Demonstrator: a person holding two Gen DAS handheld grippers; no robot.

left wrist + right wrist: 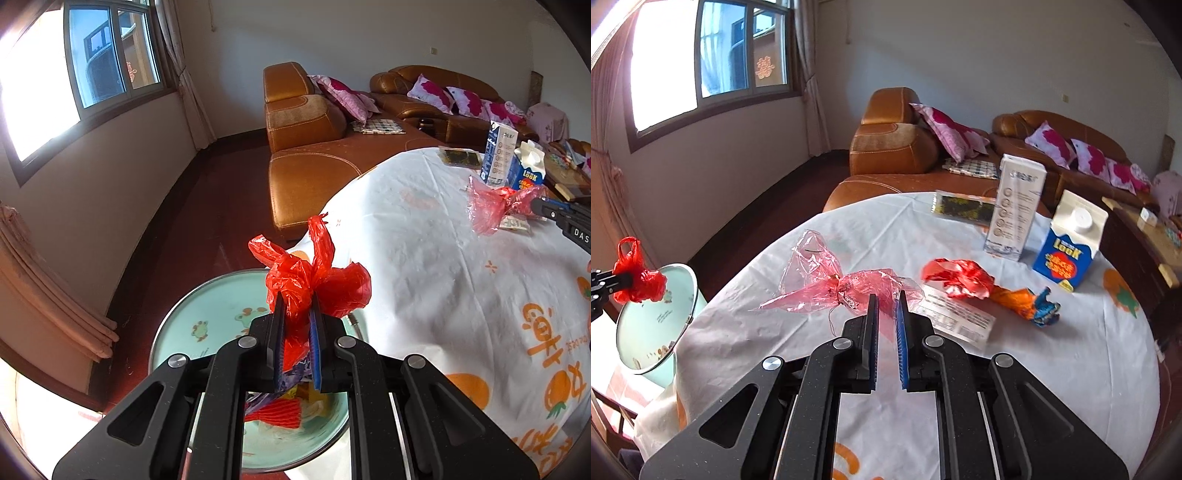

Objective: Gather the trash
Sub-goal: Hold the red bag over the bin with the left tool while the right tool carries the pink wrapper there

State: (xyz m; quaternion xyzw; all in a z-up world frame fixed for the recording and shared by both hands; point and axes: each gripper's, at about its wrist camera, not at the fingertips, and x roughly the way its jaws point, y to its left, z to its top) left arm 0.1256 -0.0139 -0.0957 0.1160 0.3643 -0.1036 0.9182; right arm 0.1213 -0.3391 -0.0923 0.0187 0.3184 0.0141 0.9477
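The left claw (297, 314), clamped on a red plastic bag (314, 284) above the bin (177, 314), may snag it when released, while the right claw (886, 306), clamped on pink cellophane (846, 286) at the bench's (1052, 369) nine o'clock, could tear it.

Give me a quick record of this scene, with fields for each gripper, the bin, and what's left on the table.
left gripper: shut on red plastic bag, over bin
right gripper: shut on pink cellophane wrapper
bin: pale green, beside table, trash inside
table: crumpled red and orange wrapper, tall white carton, blue milk carton
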